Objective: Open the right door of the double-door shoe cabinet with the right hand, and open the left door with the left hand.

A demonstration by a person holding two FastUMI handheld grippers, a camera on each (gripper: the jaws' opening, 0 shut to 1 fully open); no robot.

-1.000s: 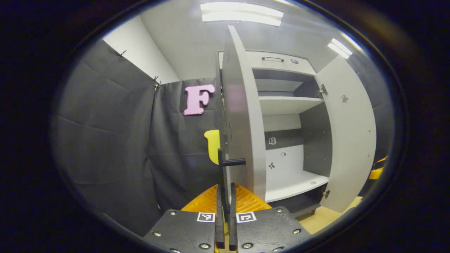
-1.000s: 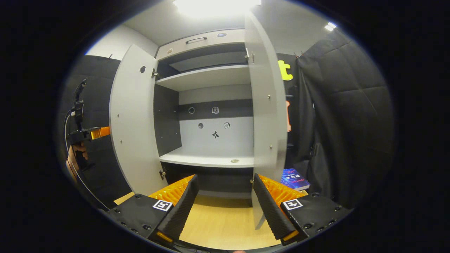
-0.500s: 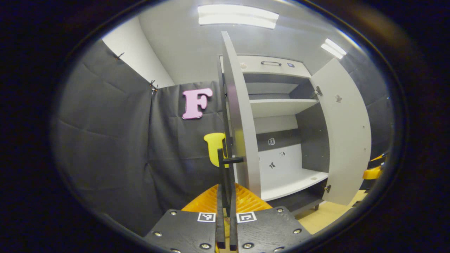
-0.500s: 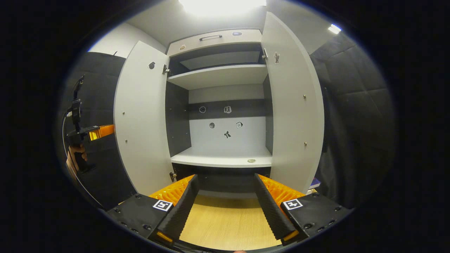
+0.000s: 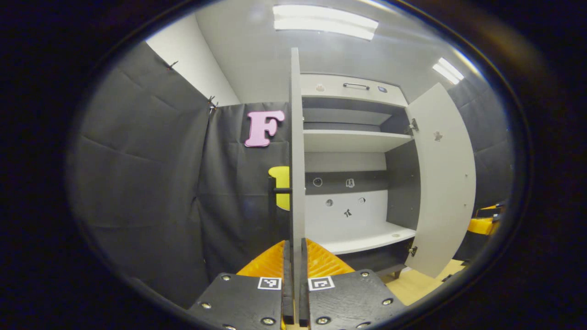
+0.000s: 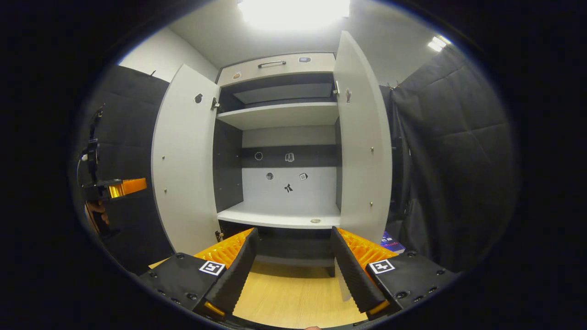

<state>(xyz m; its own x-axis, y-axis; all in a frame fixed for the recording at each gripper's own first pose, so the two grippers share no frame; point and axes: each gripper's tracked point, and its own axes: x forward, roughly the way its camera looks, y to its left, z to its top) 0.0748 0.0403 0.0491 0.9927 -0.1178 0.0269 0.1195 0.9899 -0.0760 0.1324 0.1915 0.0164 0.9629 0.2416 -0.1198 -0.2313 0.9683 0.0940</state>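
Observation:
The shoe cabinet (image 6: pixel 279 114) stands with both doors swung out. In the left gripper view the left door (image 5: pixel 296 137) is edge-on, with its black handle (image 5: pixel 276 190) on its left side. My left gripper (image 5: pixel 295 284) is shut on that door's front edge, which runs down between the fingers. The right gripper view shows the left gripper (image 6: pixel 121 187), held by a hand (image 6: pixel 94 213), at the outer edge of the left door (image 6: pixel 183 156). My right gripper (image 6: pixel 293 275) is open with nothing in it, low before the cabinet. The right door (image 6: pixel 362 151) rises just behind its right finger (image 6: pixel 355 270).
A top drawer with a bar handle (image 6: pixel 271 64) sits above the shelves. Pale wooden floor (image 6: pixel 289 298) lies in front of the cabinet. A blue printed item (image 6: pixel 392 242) lies on the floor behind the right door. Black cloth walls close in on both sides.
The left door has swung further until it is edge-on to my left gripper, whose grip now lies on the door's edge, not the handle. The right gripper's view has shifted slightly; it stays open.

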